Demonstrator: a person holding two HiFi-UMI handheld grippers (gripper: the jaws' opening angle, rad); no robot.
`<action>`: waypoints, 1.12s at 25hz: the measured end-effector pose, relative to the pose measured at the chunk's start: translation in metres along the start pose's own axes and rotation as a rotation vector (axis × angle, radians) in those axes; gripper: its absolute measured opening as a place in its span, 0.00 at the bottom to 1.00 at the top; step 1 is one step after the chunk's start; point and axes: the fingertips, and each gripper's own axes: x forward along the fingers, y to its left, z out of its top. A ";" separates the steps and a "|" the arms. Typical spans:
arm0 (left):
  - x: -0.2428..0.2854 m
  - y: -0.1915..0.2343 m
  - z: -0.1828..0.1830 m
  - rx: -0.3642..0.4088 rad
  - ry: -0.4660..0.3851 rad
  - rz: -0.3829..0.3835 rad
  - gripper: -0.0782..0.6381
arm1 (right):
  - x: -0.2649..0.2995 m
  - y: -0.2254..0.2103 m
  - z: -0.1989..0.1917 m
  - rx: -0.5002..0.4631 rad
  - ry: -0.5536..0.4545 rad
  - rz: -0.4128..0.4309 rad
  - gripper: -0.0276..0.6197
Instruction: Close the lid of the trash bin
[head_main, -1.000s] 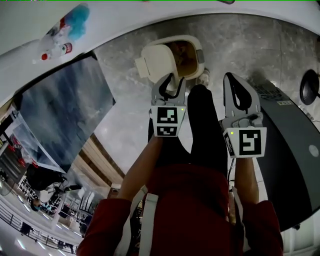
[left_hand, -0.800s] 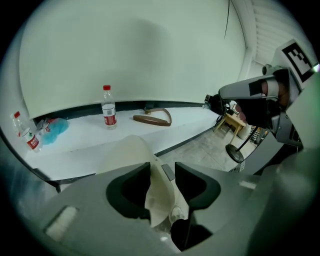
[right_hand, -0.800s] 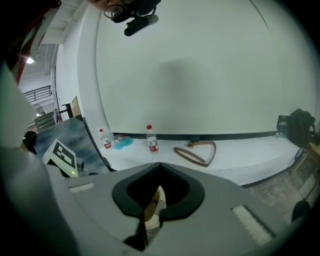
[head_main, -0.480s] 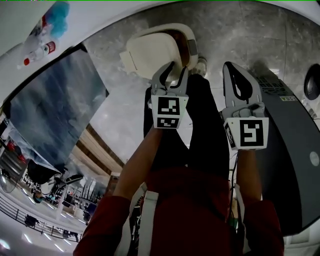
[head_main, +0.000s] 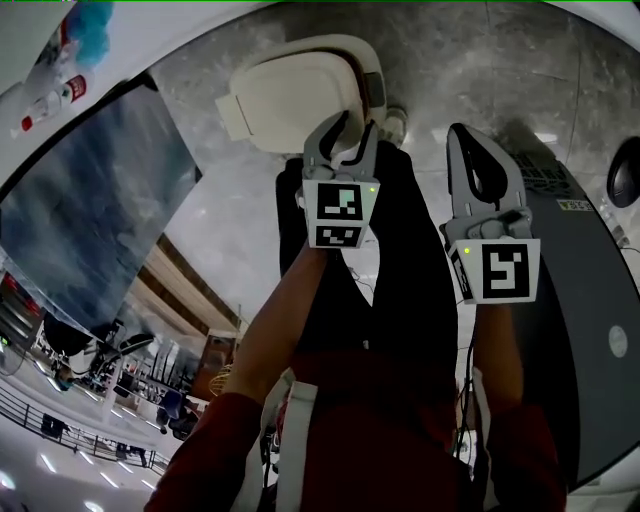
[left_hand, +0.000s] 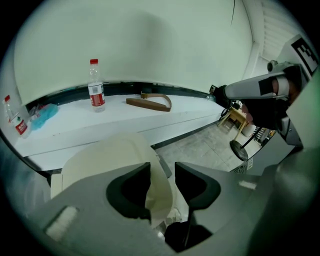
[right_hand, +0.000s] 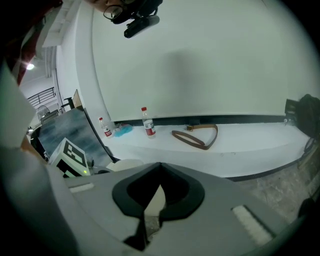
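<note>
The trash bin (head_main: 377, 88) stands on the stone floor at the top of the head view. Its cream lid (head_main: 290, 95) is tilted low over the opening and hides the inside. My left gripper (head_main: 343, 125) is at the lid's near edge. In the left gripper view the lid (left_hand: 100, 160) has its thin edge between the jaws of the left gripper (left_hand: 161, 172), which is shut on it. My right gripper (head_main: 462, 135) hangs to the right of the bin, shut and holding nothing. In the right gripper view its jaws (right_hand: 160, 167) meet at the tip, with the lid (right_hand: 127, 164) beyond.
A white curved ledge (left_hand: 120, 122) behind the bin carries a water bottle (left_hand: 95, 90), a brown belt (left_hand: 150, 102) and a blue cloth (left_hand: 44, 114). A dark grey machine (head_main: 580, 300) stands on the right, with a round black stand base (head_main: 625, 170) near it. A dark panel (head_main: 90, 210) lies to the left.
The lid has swung down from near upright and now covers the bin's opening. My left gripper stayed on its edge and moved slightly up the picture. The right gripper hardly moved.
</note>
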 end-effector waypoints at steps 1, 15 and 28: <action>0.005 -0.001 -0.003 0.001 0.005 -0.001 0.33 | 0.002 -0.002 -0.005 -0.001 0.006 0.004 0.04; 0.052 -0.006 -0.029 0.015 0.043 -0.035 0.33 | 0.022 -0.015 -0.046 0.028 0.064 -0.022 0.04; 0.062 -0.003 -0.032 -0.046 0.077 -0.026 0.31 | 0.029 -0.009 -0.053 0.035 0.085 -0.015 0.04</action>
